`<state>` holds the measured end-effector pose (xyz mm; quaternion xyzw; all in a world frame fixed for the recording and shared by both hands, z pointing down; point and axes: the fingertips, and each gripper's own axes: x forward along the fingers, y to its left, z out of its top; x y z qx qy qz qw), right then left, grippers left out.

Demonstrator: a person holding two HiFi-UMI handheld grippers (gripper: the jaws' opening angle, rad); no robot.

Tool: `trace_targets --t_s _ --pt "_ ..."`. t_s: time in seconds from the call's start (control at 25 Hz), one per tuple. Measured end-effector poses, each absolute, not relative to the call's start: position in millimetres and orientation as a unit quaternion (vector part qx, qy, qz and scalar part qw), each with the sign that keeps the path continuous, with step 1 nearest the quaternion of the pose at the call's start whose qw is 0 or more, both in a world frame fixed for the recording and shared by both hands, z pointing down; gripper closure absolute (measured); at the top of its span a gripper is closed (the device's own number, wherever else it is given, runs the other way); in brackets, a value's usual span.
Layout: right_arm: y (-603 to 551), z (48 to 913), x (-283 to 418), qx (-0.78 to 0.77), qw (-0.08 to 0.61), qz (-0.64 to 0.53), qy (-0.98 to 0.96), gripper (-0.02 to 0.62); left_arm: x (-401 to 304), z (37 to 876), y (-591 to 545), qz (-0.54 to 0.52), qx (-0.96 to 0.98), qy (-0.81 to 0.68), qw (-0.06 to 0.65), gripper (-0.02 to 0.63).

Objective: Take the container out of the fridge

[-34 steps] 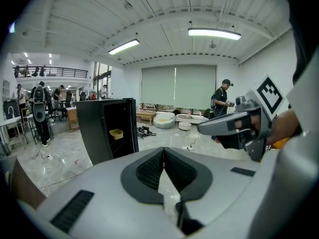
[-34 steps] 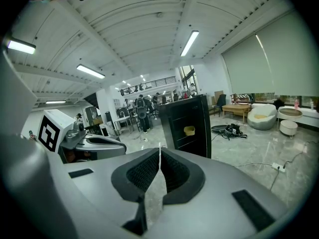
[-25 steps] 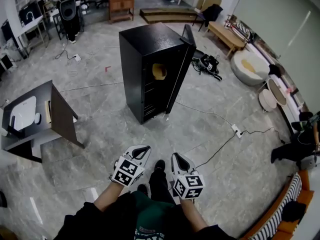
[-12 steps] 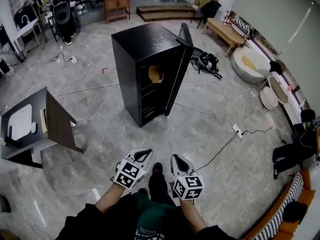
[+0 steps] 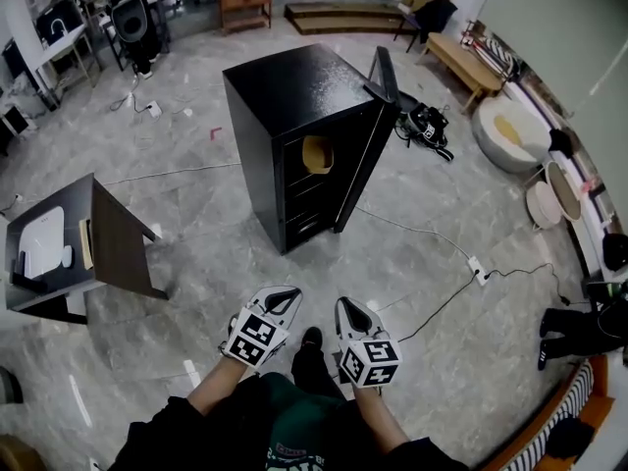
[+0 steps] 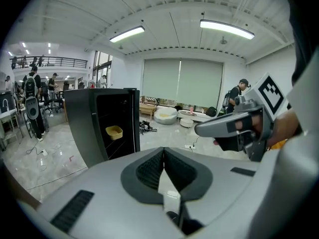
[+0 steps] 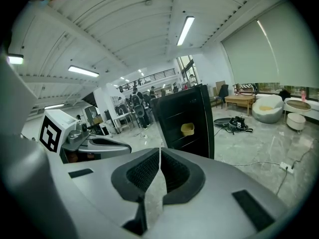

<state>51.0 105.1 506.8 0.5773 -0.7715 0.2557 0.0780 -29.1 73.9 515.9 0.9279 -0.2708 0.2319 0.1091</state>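
A black fridge stands on the floor some way ahead, its door swung open to the right. A yellow container sits on an upper shelf inside; it also shows as the container in the left gripper view and the container in the right gripper view. My left gripper and right gripper are held low in front of the person's body, far from the fridge. Both are shut with nothing between the jaws.
A dark side table with a white device stands at the left. A white cable and power strip run across the floor right of the fridge. Bags, a bench and round cushions lie at the far right. People stand in the background.
The view has shifted slightly; the fridge now sits a little nearer and more to the right in the head view. Both grippers keep their place, still shut.
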Motion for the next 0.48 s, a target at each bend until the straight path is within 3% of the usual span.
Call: trace_targets --t_s 0.48 --pt "29 506 57 0.525 0.087 0.259 -0.806 0.560 -22 515 12 0.243 0.908 -0.315 0.129 0.592"
